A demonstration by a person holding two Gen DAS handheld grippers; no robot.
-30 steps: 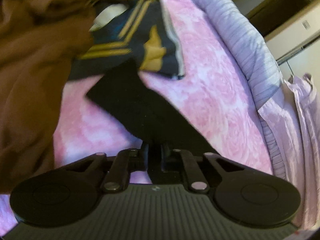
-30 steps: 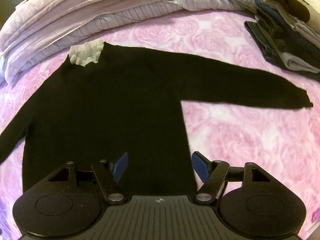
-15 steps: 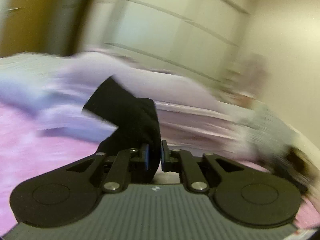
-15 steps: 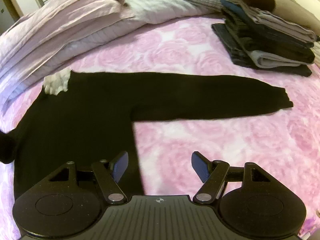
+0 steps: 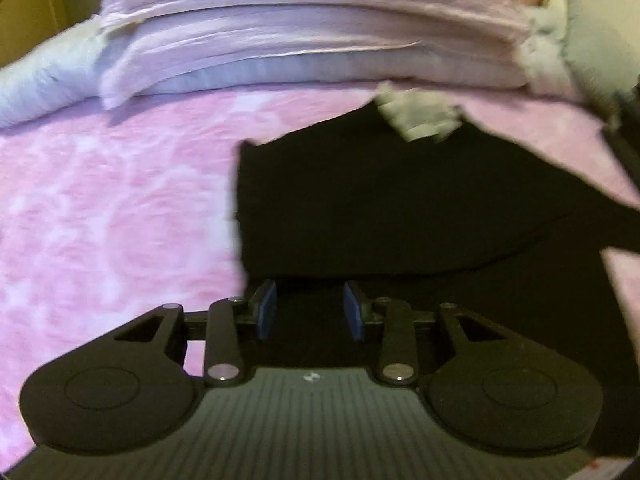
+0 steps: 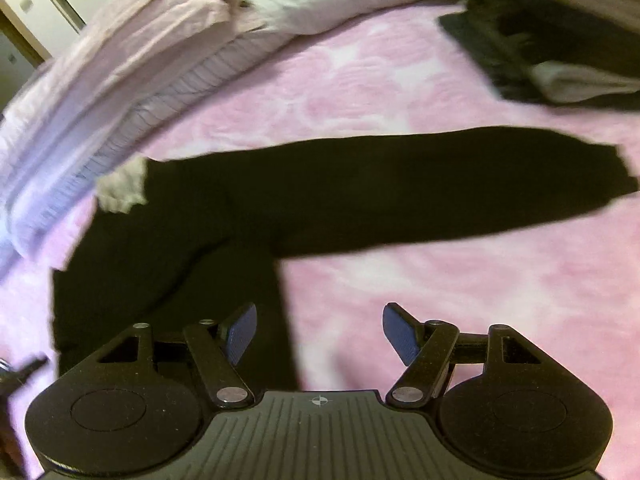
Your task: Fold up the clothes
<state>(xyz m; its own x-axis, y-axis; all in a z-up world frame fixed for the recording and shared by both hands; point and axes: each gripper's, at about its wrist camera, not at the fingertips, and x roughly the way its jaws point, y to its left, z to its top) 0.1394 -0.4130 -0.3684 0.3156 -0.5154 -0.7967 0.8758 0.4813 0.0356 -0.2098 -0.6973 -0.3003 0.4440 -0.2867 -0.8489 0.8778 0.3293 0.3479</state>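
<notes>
The black sweater (image 6: 224, 216) lies flat on the pink rose-patterned bed (image 6: 440, 280), its white collar (image 6: 122, 188) toward the bedding at the head edge. One sleeve has been folded across the body, and the other sleeve (image 6: 460, 184) stretches straight out toward the bed's right edge.

The left gripper (image 5: 310, 312) hovers just over the folded part; its fingers have just been opening and now stand at a narrow gap with dark cloth below them, not pinched. The right gripper (image 6: 318, 332) has its fingers wide and empty, above the sweater's side seam where black meets pink.

The main risk, as I judge it, is that the freshly laid sleeve clings to a left pad and drags as that hand lifts away, spoiling the fold. A second risk: if the right fingers close here they may catch the bedspread along with the knit, or take only one layer, so the fold comes out crooked.

A stack of folded clothes (image 6: 560, 52) sits near the bed's far right corner, close beyond the outstretched cuff; a wide sweep could knock it. Rumpled lilac bedding (image 5: 300, 28) runs along the head edge, just behind the collar, leaving little room there.
</notes>
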